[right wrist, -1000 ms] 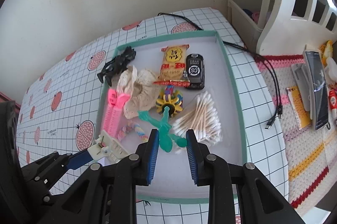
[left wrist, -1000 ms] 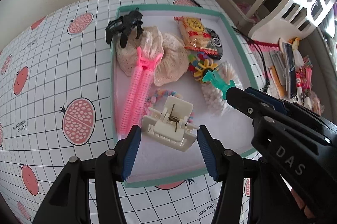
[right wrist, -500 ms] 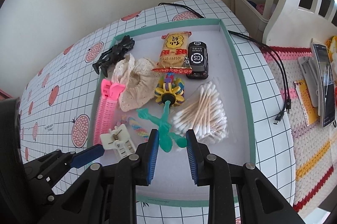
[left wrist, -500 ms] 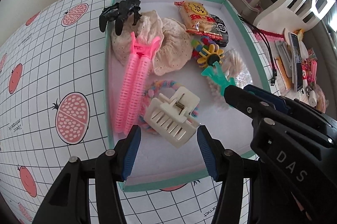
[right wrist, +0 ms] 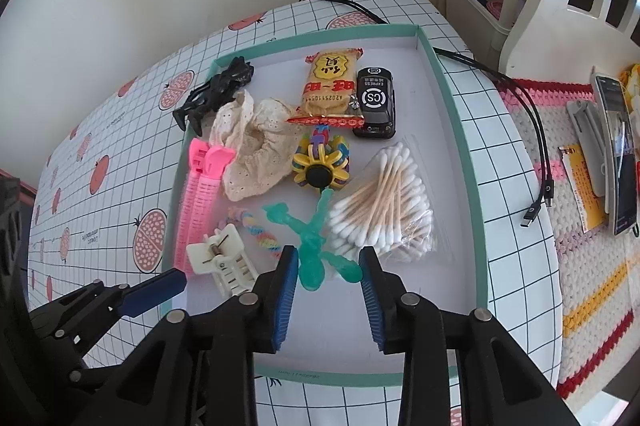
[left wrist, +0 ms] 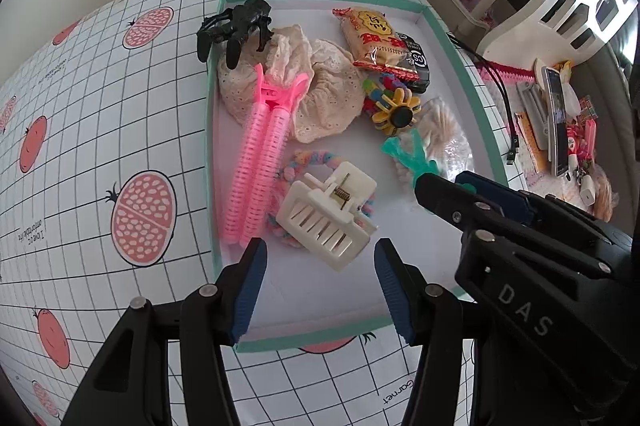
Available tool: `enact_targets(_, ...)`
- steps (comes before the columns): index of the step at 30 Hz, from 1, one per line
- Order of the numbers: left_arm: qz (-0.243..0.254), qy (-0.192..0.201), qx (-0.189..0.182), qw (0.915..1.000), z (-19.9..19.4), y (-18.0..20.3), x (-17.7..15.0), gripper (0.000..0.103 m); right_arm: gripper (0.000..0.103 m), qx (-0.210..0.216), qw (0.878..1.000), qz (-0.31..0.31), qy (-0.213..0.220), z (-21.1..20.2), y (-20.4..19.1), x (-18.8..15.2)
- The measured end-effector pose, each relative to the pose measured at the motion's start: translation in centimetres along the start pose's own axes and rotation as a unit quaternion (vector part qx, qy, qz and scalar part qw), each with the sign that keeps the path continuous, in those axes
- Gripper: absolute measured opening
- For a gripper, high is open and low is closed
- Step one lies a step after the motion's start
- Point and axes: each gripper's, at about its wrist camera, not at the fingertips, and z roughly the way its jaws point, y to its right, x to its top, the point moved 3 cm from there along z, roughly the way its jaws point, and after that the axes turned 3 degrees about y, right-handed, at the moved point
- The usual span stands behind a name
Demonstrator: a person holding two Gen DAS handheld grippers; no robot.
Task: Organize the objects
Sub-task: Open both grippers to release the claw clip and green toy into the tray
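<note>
From my left camera, the right gripper covers the teal plastic toy's lower end. The snack packet overlaps the toy car, and the clutter beyond the tabletop is too small to identify.

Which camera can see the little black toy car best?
The right wrist view. There the toy car shows its whole roof and front, lying beside the snack packet in the tray. In the left wrist view the packet covers most of the car, so only an edge peeks out.
</note>
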Motion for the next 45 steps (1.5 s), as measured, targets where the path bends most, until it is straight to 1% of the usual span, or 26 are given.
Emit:
enact_targets(6,-0.013,0.007,-0.004,0.9999,-0.6,-0.1,-0.1,0.058,0.037,-0.002,1.000,-0.002,0.004,-0.3,-0.3,-0.1)
enact_targets(17,-0.033,0.018,0.002,0.9993,-1.3,-1.3,0.0,0.059,0.041,-0.008,1.000,-0.004,0.011,-0.9,-0.3,-0.1)
enact_targets(20,-0.044,0.026,0.010,0.9987,-1.7,-2.0,0.0,0.059,0.041,-0.007,1.000,-0.001,0.012,-1.1,-0.2,0.0)
enact_targets(24,-0.073,0.042,0.022,0.9962,-2.5,-3.6,-0.1,0.060,0.041,-0.006,1.000,-0.005,0.015,-1.2,-0.6,0.0)
enact_targets(25,-0.079,0.046,0.026,0.9955,-2.6,-3.9,-0.2,0.061,0.041,-0.007,1.000,-0.007,0.016,-1.2,-0.8,0.0)
enact_targets(26,-0.085,0.049,0.032,0.9947,-2.7,-4.3,-0.2,0.064,0.042,-0.008,1.000,-0.009,0.017,-1.2,-0.8,-0.1)
enact_targets(29,-0.107,0.057,0.047,0.9915,-2.9,-5.4,-0.4,0.075,0.051,-0.009,1.000,-0.012,0.019,-1.3,-1.1,-0.2)
enact_targets(31,-0.129,0.063,0.050,0.9884,-3.0,-6.3,-0.6,0.077,0.057,-0.008,1.000,-0.018,0.021,-1.3,-1.3,-0.3)
enact_targets(32,-0.138,0.065,0.051,0.9870,-3.0,-6.8,-0.7,0.080,0.061,-0.009,0.999,-0.022,0.022,-1.3,-1.5,-0.4)
enact_targets(34,-0.150,0.069,0.060,0.9845,-3.0,-7.5,-0.9,0.081,0.065,-0.009,0.999,-0.030,0.026,-1.5,-1.8,-0.5)
enact_targets(35,-0.154,0.070,0.066,0.9833,-3.0,-7.8,-1.0,0.082,0.069,-0.010,0.999,-0.032,0.028,-1.5,-1.9,-0.6)
enact_targets(37,-0.166,0.073,0.074,0.9806,-3.1,-8.6,-1.4,0.090,0.073,-0.009,0.999,-0.033,0.029,-1.5,-2.1,-0.7)
enact_targets(38,-0.173,0.078,0.075,0.9790,-3.2,-9.0,-1.5,0.095,0.077,-0.009,0.999,-0.034,0.029,-1.5,-2.1,-0.7)
enact_targets(39,-0.177,0.080,0.078,0.9779,-3.3,-9.3,-1.7,0.096,0.081,-0.008,0.999,-0.034,0.030,-1.4,-2.2,-0.7)
enact_targets(42,-0.185,0.085,0.083,0.9756,-3.5,-10.0,-1.9,0.098,0.088,-0.009,0.999,-0.038,0.032,-1.5,-2.5,-0.8)
enact_targets(45,-0.191,0.090,0.090,0.9734,-3.8,-10.4,-2.0,0.103,0.092,-0.005,0.999,-0.041,0.032,-1.4,-2.8,-0.9)
